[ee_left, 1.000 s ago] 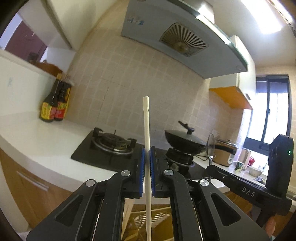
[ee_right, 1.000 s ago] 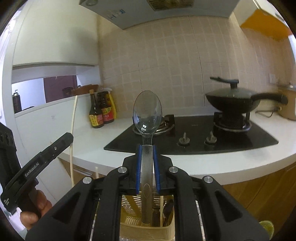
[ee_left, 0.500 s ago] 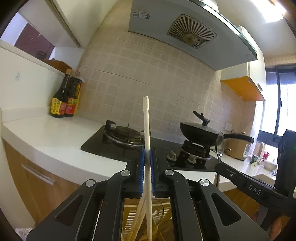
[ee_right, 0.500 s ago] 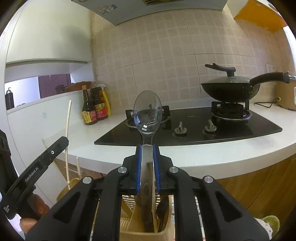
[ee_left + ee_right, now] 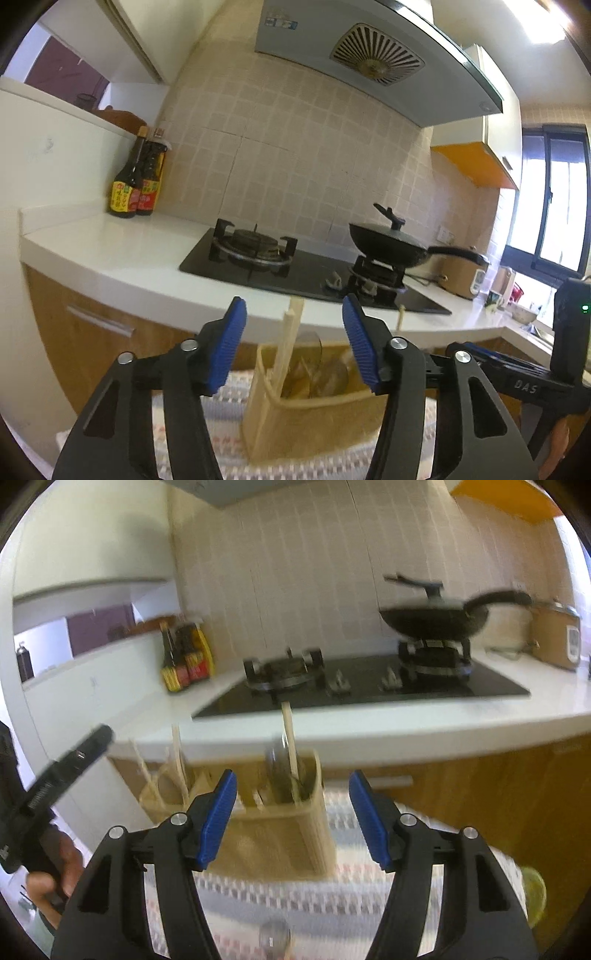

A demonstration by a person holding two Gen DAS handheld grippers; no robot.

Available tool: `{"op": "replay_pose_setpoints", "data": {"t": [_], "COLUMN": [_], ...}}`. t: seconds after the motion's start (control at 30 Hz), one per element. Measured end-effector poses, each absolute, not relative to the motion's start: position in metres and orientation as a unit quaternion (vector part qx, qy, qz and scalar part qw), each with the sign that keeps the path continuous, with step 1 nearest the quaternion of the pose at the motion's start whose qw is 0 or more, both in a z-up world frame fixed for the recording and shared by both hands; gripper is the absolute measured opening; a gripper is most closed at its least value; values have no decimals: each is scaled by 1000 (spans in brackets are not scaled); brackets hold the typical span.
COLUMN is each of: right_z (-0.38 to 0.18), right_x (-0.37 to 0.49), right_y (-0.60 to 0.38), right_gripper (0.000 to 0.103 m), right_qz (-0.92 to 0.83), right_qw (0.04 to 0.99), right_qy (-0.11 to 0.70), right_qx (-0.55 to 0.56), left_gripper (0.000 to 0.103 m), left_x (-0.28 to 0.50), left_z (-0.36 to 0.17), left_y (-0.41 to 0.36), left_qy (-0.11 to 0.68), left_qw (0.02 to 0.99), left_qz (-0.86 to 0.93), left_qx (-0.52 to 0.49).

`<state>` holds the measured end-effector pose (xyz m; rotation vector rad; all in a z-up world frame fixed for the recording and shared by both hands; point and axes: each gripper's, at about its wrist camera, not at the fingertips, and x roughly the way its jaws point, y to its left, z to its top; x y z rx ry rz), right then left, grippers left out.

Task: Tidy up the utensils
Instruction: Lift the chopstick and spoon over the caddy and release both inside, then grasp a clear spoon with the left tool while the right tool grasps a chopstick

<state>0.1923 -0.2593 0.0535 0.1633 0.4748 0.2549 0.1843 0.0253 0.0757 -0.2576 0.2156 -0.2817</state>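
Observation:
A beige utensil holder (image 5: pixel 314 417) stands on a patterned cloth (image 5: pixel 229 398) in front of my left gripper (image 5: pixel 293 345), which is open and empty. White chopsticks (image 5: pixel 288 343) and clear spoons (image 5: pixel 317 365) stand in the holder. In the right wrist view the same holder (image 5: pixel 273 827) sits ahead of my right gripper (image 5: pixel 291 818), open and empty, with a spoon (image 5: pixel 280 771) and a chopstick (image 5: pixel 290 738) upright in its right compartment. More chopsticks (image 5: pixel 177 753) lean in its left part.
A white counter (image 5: pixel 110 251) with a black gas hob (image 5: pixel 280 269), a lidded wok (image 5: pixel 391 243) and sauce bottles (image 5: pixel 135 181) lies behind. Another spoon (image 5: pixel 275 938) lies on the cloth (image 5: pixel 332 897) near me. A yellow-green object (image 5: pixel 533 893) sits at the right.
Both grippers have opened and pulled back. The chopstick left my left gripper and the spoon left my right gripper; both now stand in the holder.

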Motion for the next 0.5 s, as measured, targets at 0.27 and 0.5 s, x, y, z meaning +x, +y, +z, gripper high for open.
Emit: {"op": "replay_pose_setpoints", "data": {"t": [0.27, 0.5], "right_z": [24, -11], "right_x": [160, 115], "right_y": [-258, -255], "right_gripper": [59, 42], "right_qz": [108, 107], "right_qw": [928, 909], "right_qy": [349, 396], "right_qx": [74, 67], "left_gripper": [53, 53], "left_x": [152, 144], "left_z": [71, 38], "left_y": [16, -21], "left_qy": [187, 291], "left_qw": [956, 924], "left_qz": [-192, -237], "left_qx": [-119, -80]}}
